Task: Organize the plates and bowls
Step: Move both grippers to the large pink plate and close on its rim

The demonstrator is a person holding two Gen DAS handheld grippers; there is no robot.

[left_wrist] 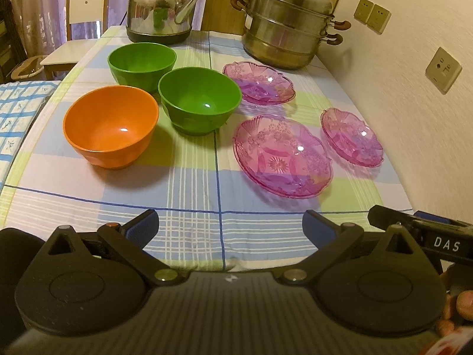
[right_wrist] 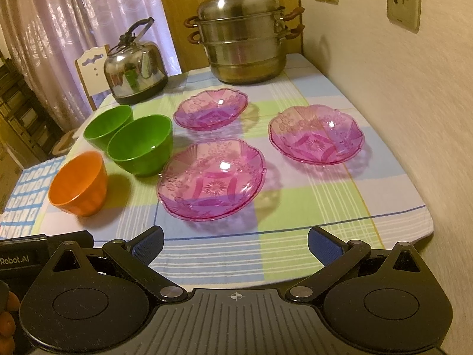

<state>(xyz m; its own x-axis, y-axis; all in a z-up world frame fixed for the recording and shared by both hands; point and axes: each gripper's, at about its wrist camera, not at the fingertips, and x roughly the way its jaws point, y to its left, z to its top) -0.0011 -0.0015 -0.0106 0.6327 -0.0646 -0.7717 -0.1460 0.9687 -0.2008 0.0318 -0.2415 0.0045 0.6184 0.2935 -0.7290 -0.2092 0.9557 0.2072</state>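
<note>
An orange bowl [left_wrist: 111, 125] [right_wrist: 78, 184] and two green bowls, near [left_wrist: 199, 100] [right_wrist: 141, 148] and far [left_wrist: 142, 65] [right_wrist: 108, 125], stand upright on the left of the checked tablecloth. Three pink glass plates lie to their right: a near one [left_wrist: 282, 155] [right_wrist: 211, 179], a far one [left_wrist: 258, 82] [right_wrist: 210, 108] and one by the wall [left_wrist: 351, 136] [right_wrist: 316, 134]. My left gripper [left_wrist: 230, 224] is open and empty above the table's front edge. My right gripper [right_wrist: 235, 242] is open and empty, also at the front edge, beside the left one.
A steel kettle [left_wrist: 161, 9] [right_wrist: 136, 65] and a stacked steel steamer pot [left_wrist: 288, 23] [right_wrist: 244, 37] stand at the table's back. A wall with sockets [left_wrist: 443, 69] runs along the right. A white chair [left_wrist: 84, 14] stands at the far left.
</note>
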